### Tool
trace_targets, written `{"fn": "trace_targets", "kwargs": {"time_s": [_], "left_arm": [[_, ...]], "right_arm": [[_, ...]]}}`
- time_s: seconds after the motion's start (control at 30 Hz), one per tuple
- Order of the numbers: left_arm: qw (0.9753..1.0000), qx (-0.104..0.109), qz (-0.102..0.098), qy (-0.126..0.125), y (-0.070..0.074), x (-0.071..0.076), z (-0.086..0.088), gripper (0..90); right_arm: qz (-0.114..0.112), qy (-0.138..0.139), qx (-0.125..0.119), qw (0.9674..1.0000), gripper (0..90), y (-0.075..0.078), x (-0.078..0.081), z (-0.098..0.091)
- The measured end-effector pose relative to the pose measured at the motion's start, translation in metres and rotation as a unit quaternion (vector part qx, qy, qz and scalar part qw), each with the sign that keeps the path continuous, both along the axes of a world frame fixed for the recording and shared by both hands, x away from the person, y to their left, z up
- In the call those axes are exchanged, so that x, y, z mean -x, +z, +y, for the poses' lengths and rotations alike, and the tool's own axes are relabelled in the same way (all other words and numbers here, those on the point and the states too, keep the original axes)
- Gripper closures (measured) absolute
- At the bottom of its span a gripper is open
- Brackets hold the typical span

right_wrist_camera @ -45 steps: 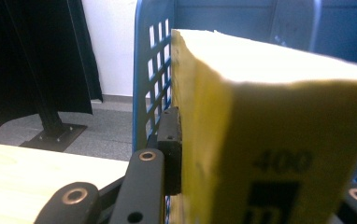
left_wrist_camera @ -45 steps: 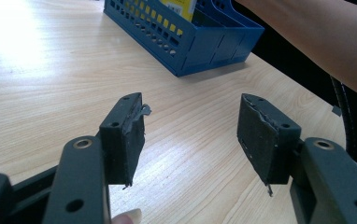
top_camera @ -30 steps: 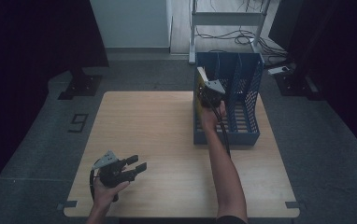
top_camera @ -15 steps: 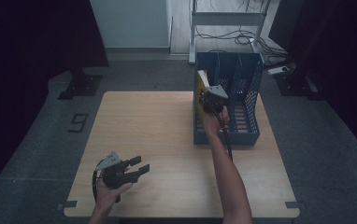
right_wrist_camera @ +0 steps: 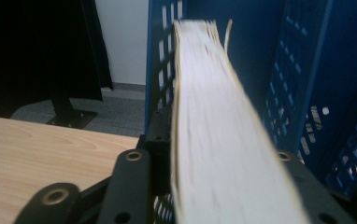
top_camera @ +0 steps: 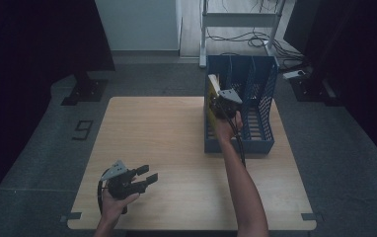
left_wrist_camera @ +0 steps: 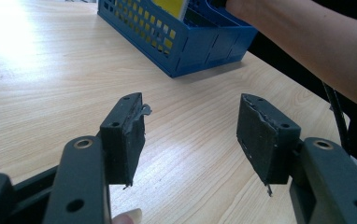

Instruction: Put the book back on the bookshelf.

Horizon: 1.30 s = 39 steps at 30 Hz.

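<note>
A thick yellow-covered book (top_camera: pixel 211 94) stands on edge in the left compartment of the blue slotted rack (top_camera: pixel 263 144). My right gripper (top_camera: pixel 222 100) reaches into that compartment from the near side, around the book. In the right gripper view the book's white page edge (right_wrist_camera: pixel 214 121) runs up between the jaws, and the left pad (right_wrist_camera: pixel 160 140) lies against it. These jaws have just been opening, with the book still between them. My left gripper (top_camera: pixel 149 173) rests near the table's front left, open (left_wrist_camera: pixel 190 135), with nothing between its pads.
The rack stands at the right rear of the wooden table (top_camera: pixel 157 133), and its other compartments (top_camera: pixel 255 98) look empty. The right forearm (top_camera: pixel 238 168) stretches from the near edge to the rack. Beyond the table are a dark floor, a metal stand (top_camera: pixel 238 19) and cables.
The right hand with the book has shifted slightly at the rack. The left gripper has stayed where it was, still open.
</note>
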<state>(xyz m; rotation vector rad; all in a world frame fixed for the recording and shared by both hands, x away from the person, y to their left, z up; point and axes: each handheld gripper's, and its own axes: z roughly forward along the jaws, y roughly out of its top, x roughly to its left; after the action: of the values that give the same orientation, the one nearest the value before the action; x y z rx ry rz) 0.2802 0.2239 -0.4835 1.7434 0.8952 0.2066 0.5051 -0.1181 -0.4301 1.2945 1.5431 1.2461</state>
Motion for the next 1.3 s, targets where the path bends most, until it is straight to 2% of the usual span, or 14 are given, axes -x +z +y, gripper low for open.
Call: {"fn": "trace_targets", "kwargs": {"time_s": [0.1, 0.17, 0.3, 0.53, 0.77, 0.97, 1.17, 1.3], "left_arm": [[1.0000, -0.001, -0.001, -0.002, 0.000, 0.000, -0.001, 41.7], [1.0000, -0.001, 0.000, -0.003, 0.000, 0.000, -0.001, 41.7], [1.0000, -0.001, 0.002, -0.004, -0.001, 0.000, -0.002, 41.6], [1.0000, -0.003, 0.003, -0.005, -0.001, -0.001, -0.002, 41.6], [1.0000, -0.002, 0.004, -0.007, -0.002, -0.002, -0.003, 41.7], [1.0000, 0.002, 0.006, -0.003, -0.003, -0.003, 0.001, 41.7], [1.0000, 0.006, 0.006, -0.001, -0.003, -0.003, 0.003, 41.8], [1.0000, 0.006, 0.006, -0.001, -0.003, -0.004, 0.003, 41.7]], "right_arm": [[0.005, 0.004, 0.001, 1.0000, 63.8, 0.006, -0.001, 0.000], [0.011, 0.006, 0.001, 0.9999, 66.9, 0.008, -0.002, 0.000], [0.022, -0.005, 0.010, 0.9997, 73.1, 0.011, -0.003, 0.000], [0.033, -0.012, 0.017, 0.9992, 74.5, 0.015, -0.004, 0.002], [0.021, -0.033, 0.009, 0.9992, 74.6, 0.016, -0.014, 0.003], [0.015, -0.039, 0.002, 0.9991, 74.6, 0.015, -0.024, 0.007], [0.008, -0.043, 0.004, 0.9990, 74.6, 0.016, -0.031, 0.009], [0.003, -0.037, 0.016, 0.9992, 74.5, 0.018, -0.034, 0.012]]}}
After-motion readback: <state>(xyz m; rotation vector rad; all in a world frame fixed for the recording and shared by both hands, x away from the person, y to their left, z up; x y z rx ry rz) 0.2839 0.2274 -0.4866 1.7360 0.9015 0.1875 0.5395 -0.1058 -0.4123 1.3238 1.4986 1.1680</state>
